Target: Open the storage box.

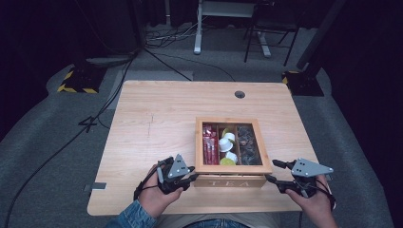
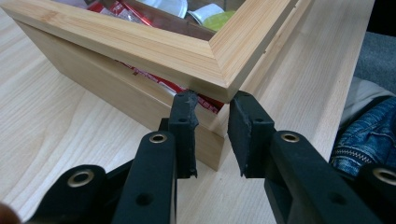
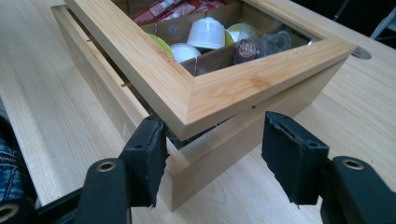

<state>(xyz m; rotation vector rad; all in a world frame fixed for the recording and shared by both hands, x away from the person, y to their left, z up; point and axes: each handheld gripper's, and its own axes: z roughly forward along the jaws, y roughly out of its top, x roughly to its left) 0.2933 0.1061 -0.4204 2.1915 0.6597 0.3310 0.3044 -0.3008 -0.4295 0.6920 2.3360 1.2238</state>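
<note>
Jaws of both grippers parted, left gripper (image 1: 192, 176) and right gripper (image 1: 272, 172) at tea box (image 1: 233, 180) front corners, lid (image 1: 233, 167) ajar.

Light falls from overhead onto the desk (image 1: 157, 118), bright and even, while the room beyond it sinks into near black. The high view is soft and slightly grainy, with straight edges bowing toward the corners. In the left claw (image 2: 212, 135) view, the near black arms blur at the bottom. Beneath the raised lid (image 3: 187, 88) ahead of the right claw (image 3: 212, 156) lies a dark shadow.
</note>
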